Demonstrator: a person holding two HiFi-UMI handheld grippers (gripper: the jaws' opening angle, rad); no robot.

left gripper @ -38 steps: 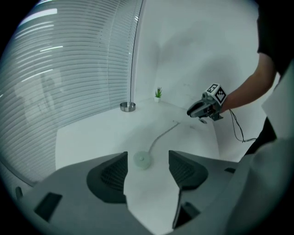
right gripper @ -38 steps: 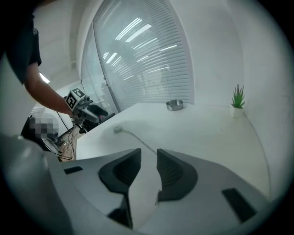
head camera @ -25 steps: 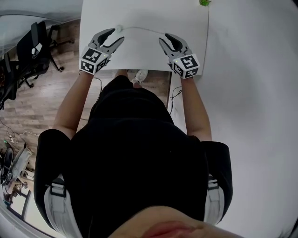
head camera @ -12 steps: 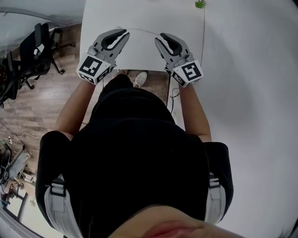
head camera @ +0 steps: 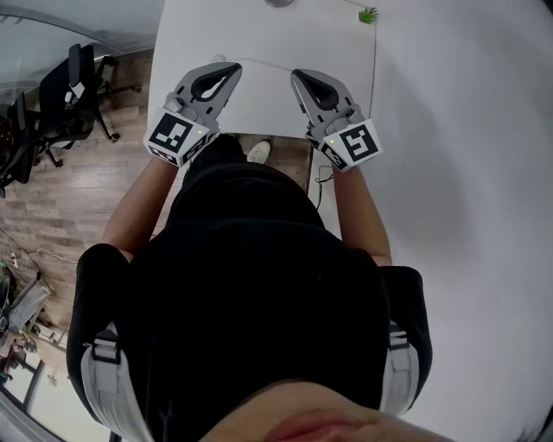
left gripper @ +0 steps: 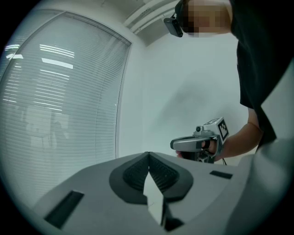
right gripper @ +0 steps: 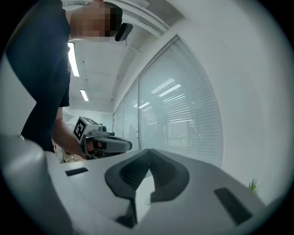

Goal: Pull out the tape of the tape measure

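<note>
The left hand-held gripper [head camera: 234,70] and right hand-held gripper [head camera: 296,77] both have jaws fully closed over the white counter [head camera: 259,26], and the thin pale tape [head camera: 266,63] stretches left-to-right between their tips, though I cannot tell whether either pinches it.

At top centre, bare white bench [head camera: 268,34] lies open between the left gripper [head camera: 230,72] and right gripper [head camera: 299,78]. A small green plant [head camera: 368,15] stands at its upper right corner; office chairs [head camera: 60,95] crowd the left edge.
</note>
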